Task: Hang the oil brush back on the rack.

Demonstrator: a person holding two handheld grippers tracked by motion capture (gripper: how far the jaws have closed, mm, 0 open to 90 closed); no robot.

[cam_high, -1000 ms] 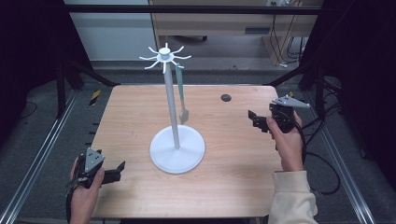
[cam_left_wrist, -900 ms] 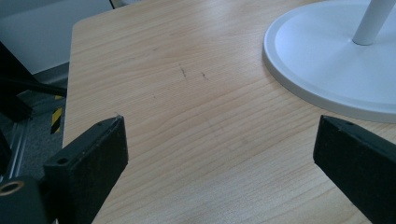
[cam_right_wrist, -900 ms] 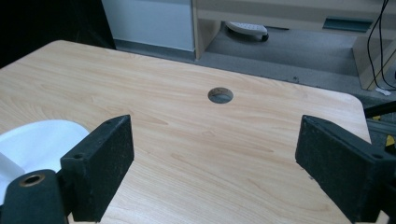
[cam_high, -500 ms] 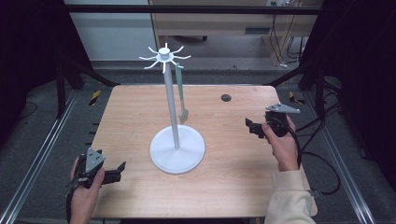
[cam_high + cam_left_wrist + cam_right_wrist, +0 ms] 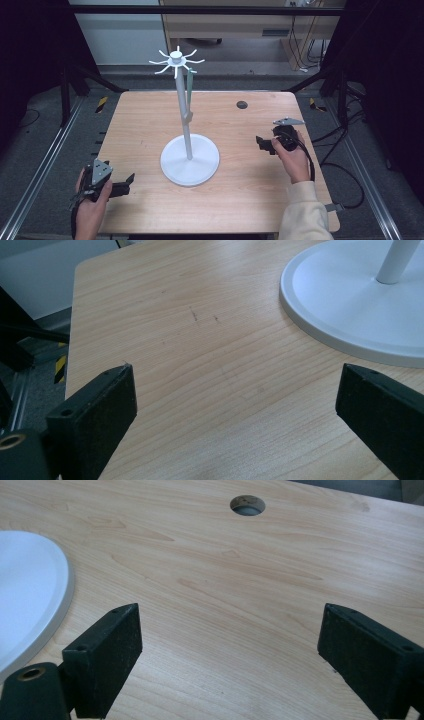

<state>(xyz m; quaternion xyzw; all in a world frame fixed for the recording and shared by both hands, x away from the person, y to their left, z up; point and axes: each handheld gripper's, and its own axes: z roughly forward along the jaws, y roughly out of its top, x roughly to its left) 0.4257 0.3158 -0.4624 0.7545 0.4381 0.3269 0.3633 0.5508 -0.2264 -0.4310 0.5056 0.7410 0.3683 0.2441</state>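
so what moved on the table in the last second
The right gripper came toward the person and inward, toward the white stand with the round base, with jaws open and empty. The left gripper stayed at the near left corner of the light wooden table, also open. The stand did not move.

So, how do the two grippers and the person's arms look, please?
Both the left gripper and the right gripper are black, with flat rectangular jaws, a grey three-cornered plate on top and a dark cable trailing from each. The right arm wears a cream sleeve.
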